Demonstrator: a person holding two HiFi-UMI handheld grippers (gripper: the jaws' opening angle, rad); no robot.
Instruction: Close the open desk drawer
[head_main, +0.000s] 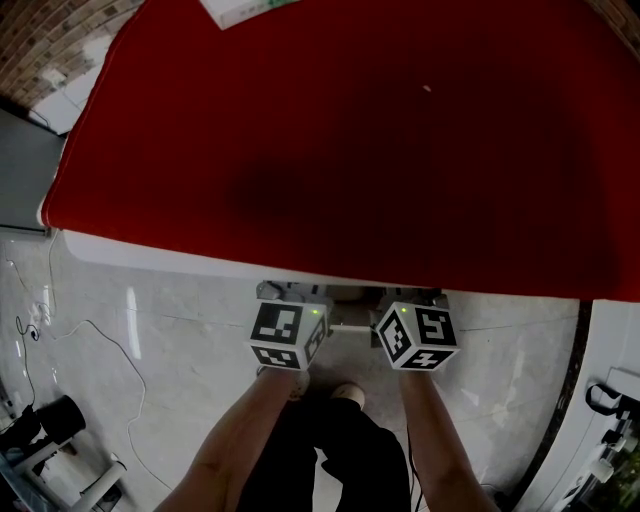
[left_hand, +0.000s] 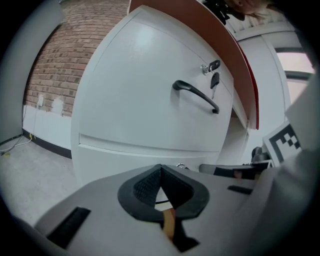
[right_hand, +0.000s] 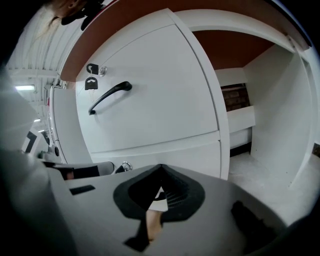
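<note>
My left gripper (left_hand: 159, 170) has its jaws pressed together with nothing between them. My right gripper (right_hand: 160, 170) is the same, tips meeting and empty. The two grippers sit side by side just under the edge of the red bench (head_main: 350, 150). Beyond them, untouched by either, stands the white drawer front (left_hand: 145, 95) with one black handle (left_hand: 196, 96), at 1 o'clock from the left jaws and 11 o'clock from the right. Two keys (left_hand: 214, 74) hang at its lock.
</note>
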